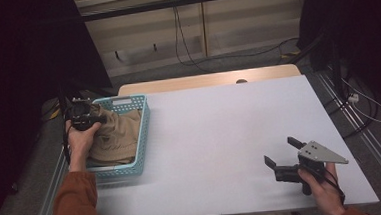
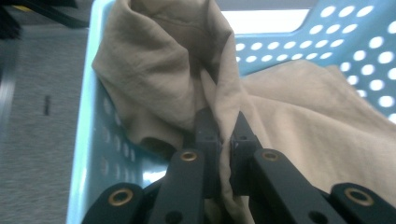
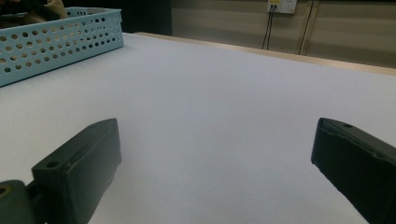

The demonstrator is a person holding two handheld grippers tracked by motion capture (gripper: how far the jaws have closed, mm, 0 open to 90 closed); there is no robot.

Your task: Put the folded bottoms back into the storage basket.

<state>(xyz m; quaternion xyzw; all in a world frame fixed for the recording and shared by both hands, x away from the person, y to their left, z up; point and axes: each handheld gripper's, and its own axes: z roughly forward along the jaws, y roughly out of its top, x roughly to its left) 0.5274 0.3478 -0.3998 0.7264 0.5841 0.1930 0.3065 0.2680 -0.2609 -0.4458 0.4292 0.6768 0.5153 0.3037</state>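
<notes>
Beige cloth [image 2: 289, 107] lies bunched in the turquoise basket [image 1: 144, 121] at the table's [image 1: 220, 135] left edge, and your left gripper [image 2: 224, 140] has its jaws pinched tight on one raised fold of it. That bite looks thin, so a quick pull could let the fabric slip free. If the rest of the cloth snags on the perforated wall, you risk dragging or tipping the light basket off the edge. Your right gripper [image 1: 281, 154] rests on the bare table with jaws wide apart, well away from the basket and unable to steady it.
</notes>
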